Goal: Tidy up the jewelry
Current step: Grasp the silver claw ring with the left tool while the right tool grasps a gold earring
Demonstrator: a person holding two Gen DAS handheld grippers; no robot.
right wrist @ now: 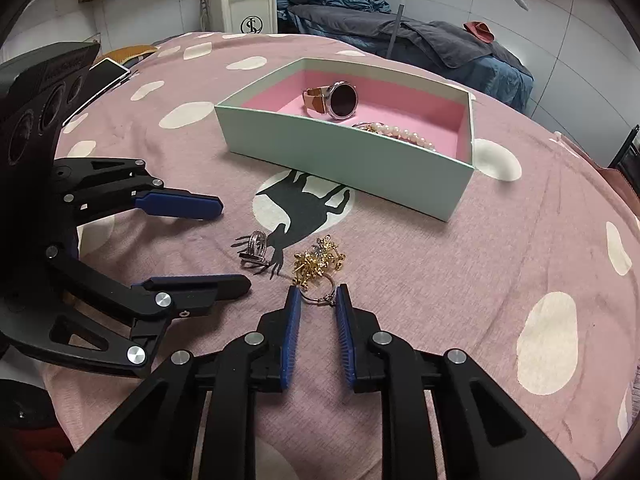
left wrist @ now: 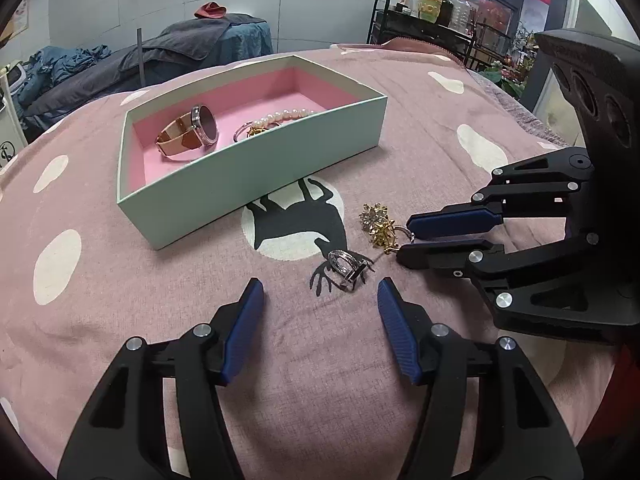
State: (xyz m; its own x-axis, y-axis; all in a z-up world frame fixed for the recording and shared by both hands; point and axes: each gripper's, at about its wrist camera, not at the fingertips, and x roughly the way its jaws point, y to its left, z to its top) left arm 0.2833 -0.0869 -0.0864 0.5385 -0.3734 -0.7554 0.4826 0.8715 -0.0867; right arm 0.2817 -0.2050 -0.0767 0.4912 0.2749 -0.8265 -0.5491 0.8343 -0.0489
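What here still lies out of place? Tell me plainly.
Two pieces lie loose on the pink cloth, outside the mint box: the silver ring ahead of the open left hand-held gripper, and the gold flower ring, its band between the right hand-held gripper fingers. Watch and pearls are boxed.

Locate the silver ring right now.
The silver ring lies on the pink cloth, outside the box, on the antlers of the printed deer. It sits just ahead of the open left gripper, left of the gold brooch.
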